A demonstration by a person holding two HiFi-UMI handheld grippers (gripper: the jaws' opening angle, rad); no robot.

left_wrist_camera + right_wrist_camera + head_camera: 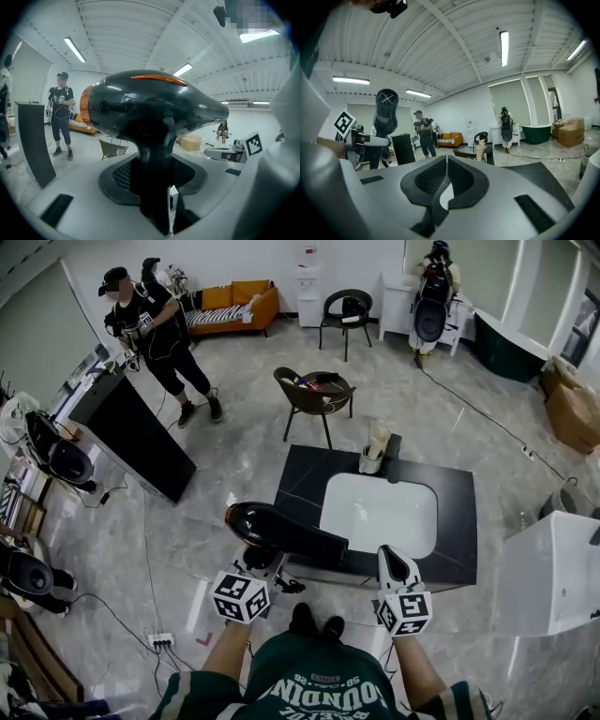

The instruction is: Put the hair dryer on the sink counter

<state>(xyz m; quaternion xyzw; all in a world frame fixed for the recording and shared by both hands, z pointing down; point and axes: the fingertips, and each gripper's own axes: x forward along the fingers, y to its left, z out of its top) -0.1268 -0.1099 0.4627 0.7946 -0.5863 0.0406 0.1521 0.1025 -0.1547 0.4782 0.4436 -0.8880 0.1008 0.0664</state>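
Head view: hair dryer (281,531), glossy black, held in the air just off the near-left corner of the sink counter (459,521). Its handle is pinched between the jaws of the left gripper (258,573). Right gripper (397,568): jaws pressed together, empty, at the counter's near edge. Step, as judged: transport. The next move calls for travel rightward and a lowering clear of the basin (380,512). Open room: the dark strip on the right; a pale container (373,457) stands at the back edge.

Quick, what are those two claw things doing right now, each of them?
Left gripper: closed on the hair dryer, by its handle.
Right gripper: closed, nothing between its jaws.
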